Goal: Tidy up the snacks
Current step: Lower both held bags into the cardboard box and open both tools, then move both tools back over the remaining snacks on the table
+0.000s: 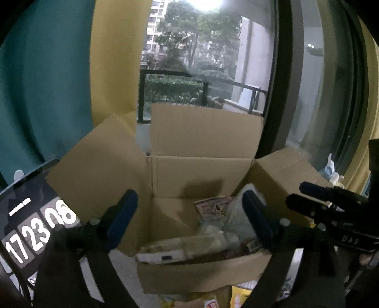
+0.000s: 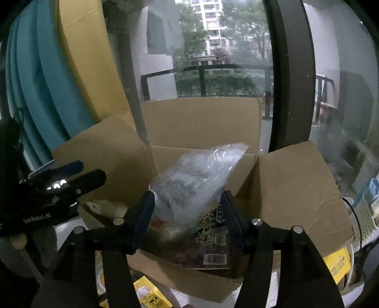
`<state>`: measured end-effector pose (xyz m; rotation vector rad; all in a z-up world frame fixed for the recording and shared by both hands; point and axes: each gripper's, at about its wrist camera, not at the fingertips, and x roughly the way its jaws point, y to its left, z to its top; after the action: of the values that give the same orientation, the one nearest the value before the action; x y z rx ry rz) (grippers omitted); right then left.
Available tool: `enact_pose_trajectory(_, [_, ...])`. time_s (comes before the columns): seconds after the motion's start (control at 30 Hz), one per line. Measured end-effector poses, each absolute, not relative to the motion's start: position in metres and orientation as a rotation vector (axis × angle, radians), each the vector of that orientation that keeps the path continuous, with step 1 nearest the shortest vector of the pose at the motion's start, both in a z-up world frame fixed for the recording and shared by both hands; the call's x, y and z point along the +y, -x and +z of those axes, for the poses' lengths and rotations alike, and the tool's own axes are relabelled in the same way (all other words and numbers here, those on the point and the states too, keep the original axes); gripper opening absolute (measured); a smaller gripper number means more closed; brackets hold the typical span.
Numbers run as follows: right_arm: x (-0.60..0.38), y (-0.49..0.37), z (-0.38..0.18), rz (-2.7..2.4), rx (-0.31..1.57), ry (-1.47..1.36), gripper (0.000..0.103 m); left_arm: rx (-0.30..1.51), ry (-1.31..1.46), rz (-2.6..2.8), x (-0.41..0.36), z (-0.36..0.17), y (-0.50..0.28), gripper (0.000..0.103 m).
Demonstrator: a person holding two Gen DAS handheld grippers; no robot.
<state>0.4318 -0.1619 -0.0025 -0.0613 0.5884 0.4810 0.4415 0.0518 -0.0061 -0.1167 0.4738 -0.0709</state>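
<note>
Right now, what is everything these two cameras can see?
Cardboard box: one, brown, flaps open, in front of the window.
Snack packets: several, mixed colours, inside the box.
Clear snack bag: one, transparent with print, between the right fingers over the box.
Yellow packets: a few, in front of and beside the box.
Clock display: one, dark, reads 17 23 08, far left.
Curtains: teal and yellow, left.
Window: trees, balcony railing outside.
Left gripper: black, blue fingers, open, empty.
Right gripper: black, blue fingers.

A home flat is showing itself: curtains (image 1: 47,94) hanging beside a balcony window (image 2: 213,59) facing apartment towers (image 2: 210,21).
</note>
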Motion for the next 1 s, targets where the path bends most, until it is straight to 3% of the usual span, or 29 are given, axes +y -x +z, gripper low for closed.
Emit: enact_pose_trajectory(1.0, [-0.230,-0.292,0.018,0.385,0.574,0.018,0.061,0.440,0.071,-0.141,0.028,0.008,-0.272,0.091])
